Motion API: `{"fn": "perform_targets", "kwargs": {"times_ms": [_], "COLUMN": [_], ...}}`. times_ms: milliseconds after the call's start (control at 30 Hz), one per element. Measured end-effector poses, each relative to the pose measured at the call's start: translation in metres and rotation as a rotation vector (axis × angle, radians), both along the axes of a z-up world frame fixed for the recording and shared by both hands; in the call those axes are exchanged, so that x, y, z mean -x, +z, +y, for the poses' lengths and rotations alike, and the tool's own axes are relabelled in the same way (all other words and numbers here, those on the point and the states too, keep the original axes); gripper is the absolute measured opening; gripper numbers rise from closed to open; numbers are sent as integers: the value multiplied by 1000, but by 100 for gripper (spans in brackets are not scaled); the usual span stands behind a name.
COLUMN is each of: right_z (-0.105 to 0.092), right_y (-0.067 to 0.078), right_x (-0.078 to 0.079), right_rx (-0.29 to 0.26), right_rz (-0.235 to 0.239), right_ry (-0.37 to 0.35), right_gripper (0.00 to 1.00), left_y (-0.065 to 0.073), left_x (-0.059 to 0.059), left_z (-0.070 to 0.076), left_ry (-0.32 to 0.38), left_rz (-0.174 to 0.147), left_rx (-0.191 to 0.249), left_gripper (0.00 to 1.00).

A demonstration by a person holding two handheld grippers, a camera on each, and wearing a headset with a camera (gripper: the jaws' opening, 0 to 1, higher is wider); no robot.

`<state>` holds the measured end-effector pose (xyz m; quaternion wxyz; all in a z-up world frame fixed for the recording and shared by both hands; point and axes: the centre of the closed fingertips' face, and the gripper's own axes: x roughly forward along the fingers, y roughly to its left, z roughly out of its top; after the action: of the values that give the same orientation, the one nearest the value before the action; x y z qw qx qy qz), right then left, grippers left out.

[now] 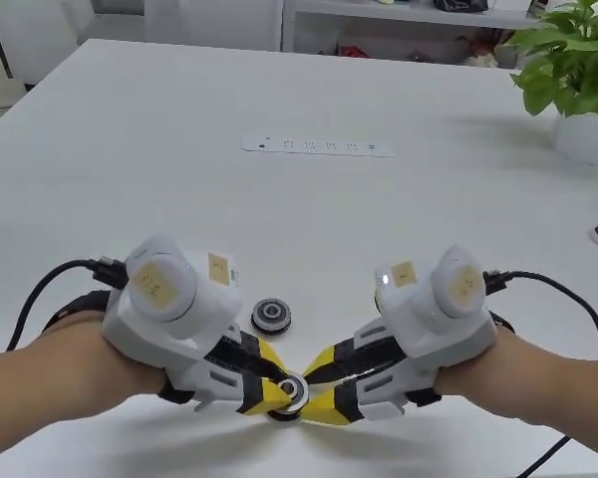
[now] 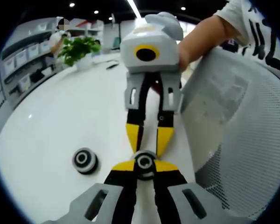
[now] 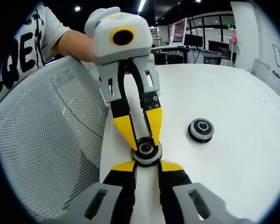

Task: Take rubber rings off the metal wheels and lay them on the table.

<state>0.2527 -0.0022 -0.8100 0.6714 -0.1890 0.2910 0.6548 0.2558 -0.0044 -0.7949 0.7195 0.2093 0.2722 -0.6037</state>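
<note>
A metal wheel [image 1: 292,391] with a black rubber ring around it is held just above the near table edge, between both grippers. My left gripper [image 2: 144,167] is shut on it, the yellow fingers [image 3: 127,130] flanking its sides. From the opposite side my right gripper [image 3: 147,167] meets it, jaws closed on the wheel's [image 3: 147,152] near rim. In the head view the left gripper [image 1: 269,390] and the right gripper [image 1: 319,396] touch tip to tip at the wheel. A second ringed wheel [image 1: 271,316] lies flat on the table just beyond.
A white power strip [image 1: 317,146] lies mid-table on the white table [image 1: 179,149]. A potted plant [image 1: 578,70] stands at the far right corner. A mesh chair back [image 2: 233,121] is close behind the near table edge. Black cables [image 1: 568,294] trail from both grippers.
</note>
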Motion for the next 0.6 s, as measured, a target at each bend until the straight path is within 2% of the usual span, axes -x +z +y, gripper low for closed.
{"fn": "perform_targets", "kwargs": {"times_ms": [600], "right_z": [-4], "right_y": [-1], "right_x": [0], "right_rx": [4], "right_rz": [42], "right_ry": [-32], "right_gripper": [3], "left_y": [0], "left_x": [0], "left_z": [0], "left_ry": [7], "left_rz": [-1], "left_rx": [-3], "left_gripper": [13]}}
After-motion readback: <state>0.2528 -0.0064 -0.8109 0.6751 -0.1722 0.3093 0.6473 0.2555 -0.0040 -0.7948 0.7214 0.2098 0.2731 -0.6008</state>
